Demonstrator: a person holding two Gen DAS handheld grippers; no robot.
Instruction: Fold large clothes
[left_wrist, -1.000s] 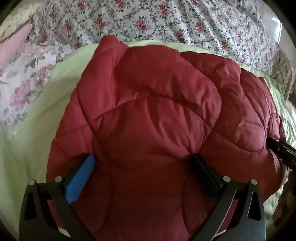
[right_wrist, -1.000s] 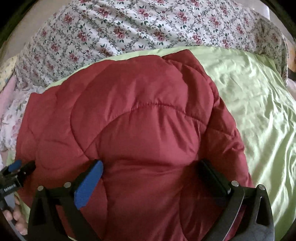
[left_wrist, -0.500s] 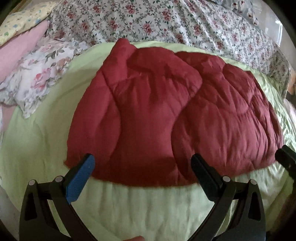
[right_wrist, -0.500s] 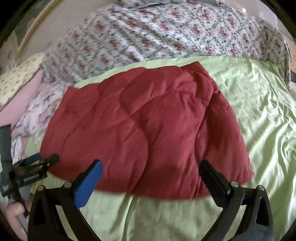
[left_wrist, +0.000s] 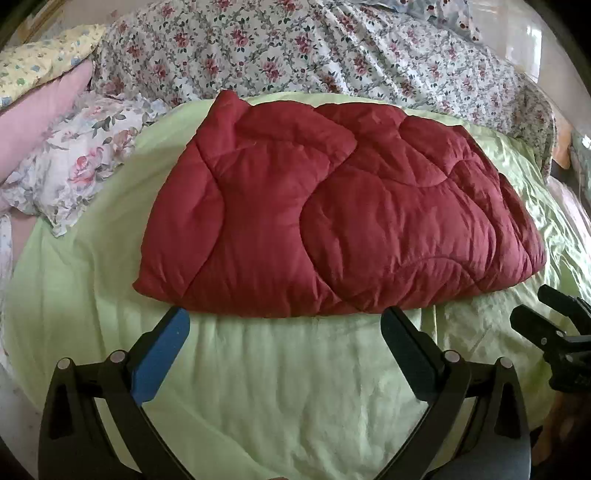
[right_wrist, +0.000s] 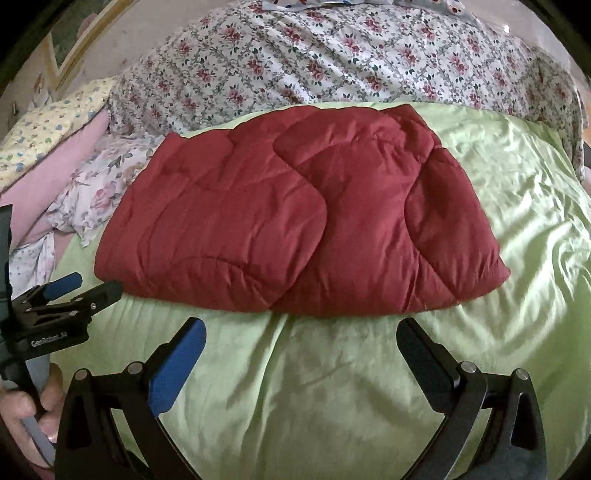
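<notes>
A dark red quilted comforter (left_wrist: 332, 218) lies folded in a thick rectangle on the light green sheet (left_wrist: 280, 387); it also shows in the right wrist view (right_wrist: 295, 229). My left gripper (left_wrist: 284, 321) is open and empty, held back just short of the comforter's near edge. My right gripper (right_wrist: 301, 332) is open and empty, also just short of the near edge. The right gripper shows at the right edge of the left wrist view (left_wrist: 554, 325), and the left gripper at the left edge of the right wrist view (right_wrist: 70, 291).
A floral duvet (left_wrist: 295, 51) is bunched along the far side of the bed. Floral, pink and yellow pillows (left_wrist: 74, 155) lie at the left. The green sheet (right_wrist: 524, 206) stretches to the right of the comforter.
Both grippers have pulled back from on top of the comforter toward the near side. The comforter now lies wholly in view beyond the fingertips, and it has not been held.
</notes>
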